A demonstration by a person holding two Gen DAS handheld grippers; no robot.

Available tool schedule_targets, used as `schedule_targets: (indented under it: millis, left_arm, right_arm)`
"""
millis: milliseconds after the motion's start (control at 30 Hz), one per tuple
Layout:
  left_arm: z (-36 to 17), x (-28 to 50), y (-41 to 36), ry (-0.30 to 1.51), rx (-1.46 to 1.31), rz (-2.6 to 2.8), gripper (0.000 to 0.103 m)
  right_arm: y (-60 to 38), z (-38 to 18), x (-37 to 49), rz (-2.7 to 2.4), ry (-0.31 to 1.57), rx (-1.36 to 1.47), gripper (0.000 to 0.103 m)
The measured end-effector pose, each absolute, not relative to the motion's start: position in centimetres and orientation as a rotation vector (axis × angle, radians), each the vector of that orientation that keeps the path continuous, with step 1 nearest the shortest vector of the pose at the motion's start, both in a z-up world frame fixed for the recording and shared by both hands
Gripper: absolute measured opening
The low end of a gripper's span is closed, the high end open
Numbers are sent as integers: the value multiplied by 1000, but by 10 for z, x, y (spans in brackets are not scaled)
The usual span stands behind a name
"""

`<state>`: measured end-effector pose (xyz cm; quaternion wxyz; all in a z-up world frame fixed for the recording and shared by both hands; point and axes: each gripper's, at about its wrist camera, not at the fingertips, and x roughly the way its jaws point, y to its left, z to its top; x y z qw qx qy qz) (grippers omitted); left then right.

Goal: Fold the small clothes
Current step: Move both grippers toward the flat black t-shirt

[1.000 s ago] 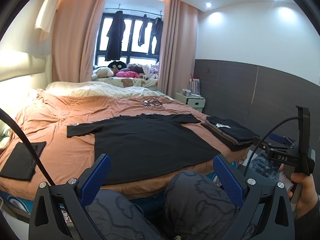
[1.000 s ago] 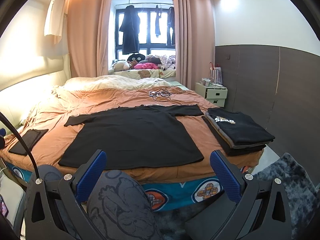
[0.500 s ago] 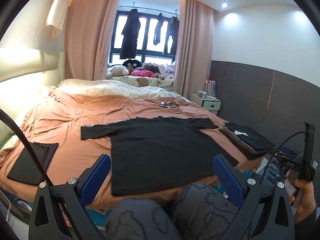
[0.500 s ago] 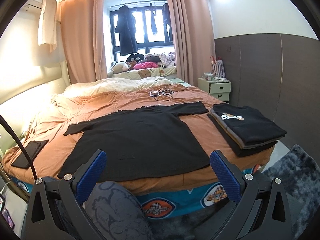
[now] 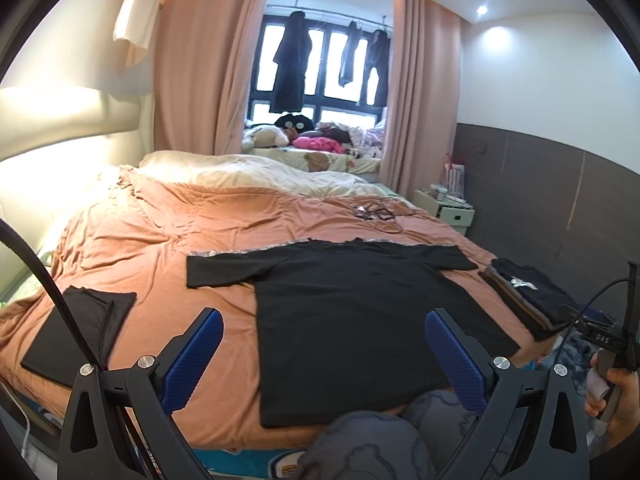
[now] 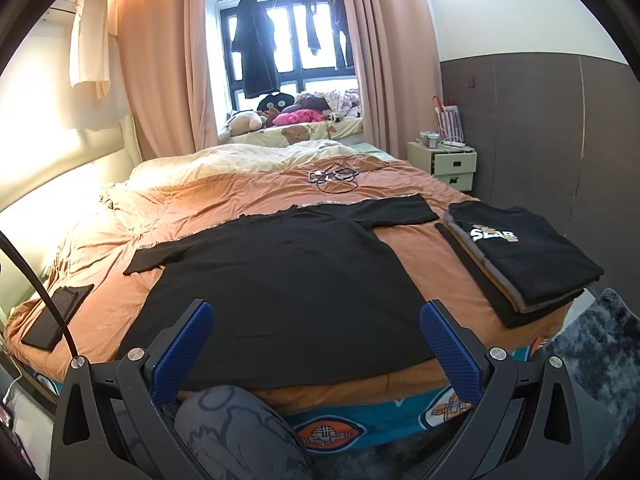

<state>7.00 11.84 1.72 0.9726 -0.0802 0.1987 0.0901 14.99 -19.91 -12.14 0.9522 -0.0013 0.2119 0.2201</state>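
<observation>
Currently both grippers, left (image 5: pixel 323 354) and right (image 6: pixel 316 348), spread wide, holding nothing. Shirt (image 6: pixel 288 280) lies flat ahead, hem nearest, long axis running away toward collar; neither clearly nearer.

Both fisheye cameras are looking forward from near the foot edge of the bed (image 5: pixel 132 248), facing the window (image 5: pixel 320 76) at the upper centre of each frame. The left wrist view is sitting between the blue fingers of the left tool (image 5: pixel 324 356) at the bottom of the frame and is catching the right hand (image 5: pixel 614 396) at the lower right edge. The right wrist view is looking out past the right tool (image 6: pixel 316 346), with the bedside cabinet (image 6: pixel 448 164) at centre right. Both are sharing the spread black T-shirt (image 5: pixel 360 320) (image 6: pixel 288 280), the folded stack (image 5: pixel 524 296) (image 6: pixel 520 260) and the person's knee at the bottom.
</observation>
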Motion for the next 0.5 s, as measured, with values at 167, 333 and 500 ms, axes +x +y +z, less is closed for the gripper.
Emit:
schedule_targets:
  millis: [167, 333, 500]
  left_arm:
    - [15, 92, 146, 419, -180, 221, 99]
    - [10, 115, 179, 449, -211, 265, 97]
    - [3, 135, 216, 467, -242, 318, 96]
  right_arm:
    - [-182, -116, 173, 431, 454, -30, 103]
    - [-161, -110, 193, 434, 467, -51, 103]
    - [-151, -113, 213, 508, 488, -75, 103]
